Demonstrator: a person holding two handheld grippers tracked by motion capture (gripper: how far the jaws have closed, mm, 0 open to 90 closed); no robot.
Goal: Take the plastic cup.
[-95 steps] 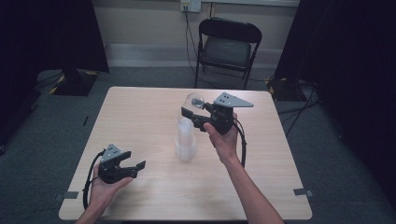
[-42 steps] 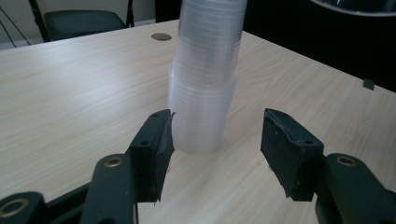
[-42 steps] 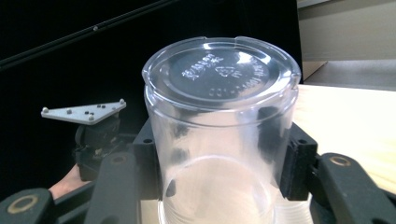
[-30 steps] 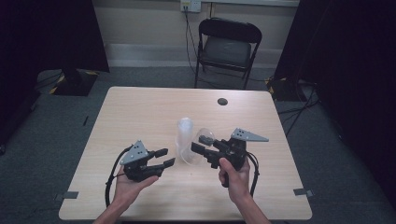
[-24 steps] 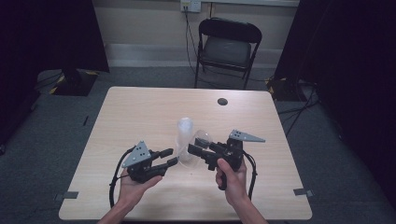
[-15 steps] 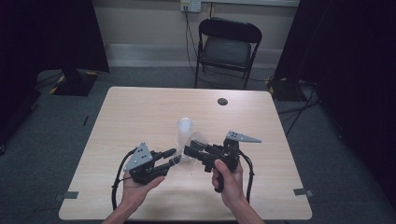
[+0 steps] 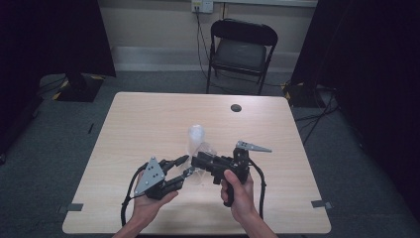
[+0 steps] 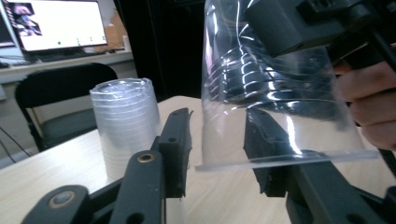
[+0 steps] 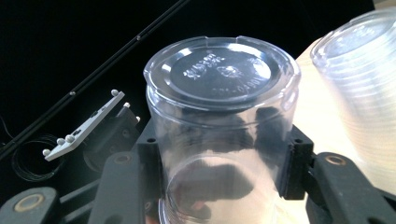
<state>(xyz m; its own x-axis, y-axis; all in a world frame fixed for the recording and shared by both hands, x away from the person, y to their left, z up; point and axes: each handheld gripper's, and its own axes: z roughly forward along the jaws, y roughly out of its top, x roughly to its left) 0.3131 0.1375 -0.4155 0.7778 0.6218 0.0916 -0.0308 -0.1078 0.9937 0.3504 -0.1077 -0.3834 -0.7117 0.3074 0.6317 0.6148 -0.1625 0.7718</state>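
Observation:
My right gripper [image 7: 198, 161] is shut on a clear plastic cup [image 9: 219, 93], both pads pressing its sides, base turned away from the camera. It holds the cup [image 7: 208, 149] above the near middle of the table. My left gripper [image 7: 188, 165] meets it from the left at the rim. Its jaws have just been opening: one jaw stands just outside the cup [image 8: 275, 93] wall with a small gap, the other shows through the clear wall. A stack of clear cups [image 7: 196, 136] stands upside down just beyond.
The light wooden table [image 7: 148, 119] has a small dark round spot [image 7: 236, 107] near its far edge. A black folding chair [image 7: 242, 47] stands beyond the table. Cables trail from both grippers toward the near edge.
The right gripper brought the cup from the stack down toward the near edge. The left gripper came in from the near left to the cup's rim, jaws narrower than a second ago.

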